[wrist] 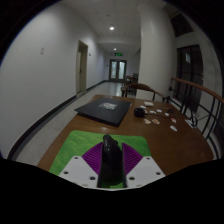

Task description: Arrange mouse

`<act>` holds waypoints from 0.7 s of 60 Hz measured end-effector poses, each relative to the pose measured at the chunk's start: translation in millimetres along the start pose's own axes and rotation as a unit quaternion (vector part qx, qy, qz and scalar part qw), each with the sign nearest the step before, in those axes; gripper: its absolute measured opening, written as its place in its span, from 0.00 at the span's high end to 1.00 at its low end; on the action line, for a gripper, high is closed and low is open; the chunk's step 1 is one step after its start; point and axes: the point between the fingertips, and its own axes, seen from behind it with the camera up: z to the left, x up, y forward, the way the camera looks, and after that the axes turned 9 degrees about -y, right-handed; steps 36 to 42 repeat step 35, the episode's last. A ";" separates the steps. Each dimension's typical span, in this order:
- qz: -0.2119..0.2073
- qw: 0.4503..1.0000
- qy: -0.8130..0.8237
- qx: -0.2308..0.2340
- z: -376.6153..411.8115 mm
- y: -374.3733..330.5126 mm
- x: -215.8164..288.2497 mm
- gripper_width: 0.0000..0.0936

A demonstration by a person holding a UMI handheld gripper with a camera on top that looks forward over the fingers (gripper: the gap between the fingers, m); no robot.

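Note:
A black mouse (108, 160) stands upright between my two fingers, and both purple pads (93, 156) press against its sides. My gripper (109, 165) is shut on it and holds it over the near end of a wooden table (150, 135). A green mat (70, 150) lies on the table just beneath and to either side of the fingers. The mouse's lower part is hidden between the fingers.
A flat black mat (103, 108) lies further along the table. Several small white items (160, 117) are scattered to its right. Chairs (183, 103) and a wooden railing (205, 95) stand at the right. A corridor with doors (118, 70) runs beyond.

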 end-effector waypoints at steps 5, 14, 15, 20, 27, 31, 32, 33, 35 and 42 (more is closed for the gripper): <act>0.013 1.000 -0.023 0.014 1.4 -0.9 -3.0 0.59; 0.028 0.994 -0.060 0.091 12.1 -30.5 -7.7 0.08; 0.027 0.993 -0.065 0.095 10.3 -34.6 -7.4 0.09; 0.023 0.990 -0.085 0.113 -2.6 -65.5 -8.5 0.09; 0.010 0.986 -0.103 0.131 -29.0 -115.5 -8.7 0.09; 0.009 0.986 -0.104 0.133 -51.1 -139.7 -15.2 0.09; 0.010 0.986 -0.102 0.134 -56.9 -145.9 -16.9 0.09; 0.010 0.986 -0.100 0.134 -62.2 -151.5 -18.7 0.09; 0.012 0.986 -0.094 0.134 -72.0 -157.8 -24.4 0.09; 0.012 0.986 -0.094 0.134 -72.0 -157.8 -24.4 0.09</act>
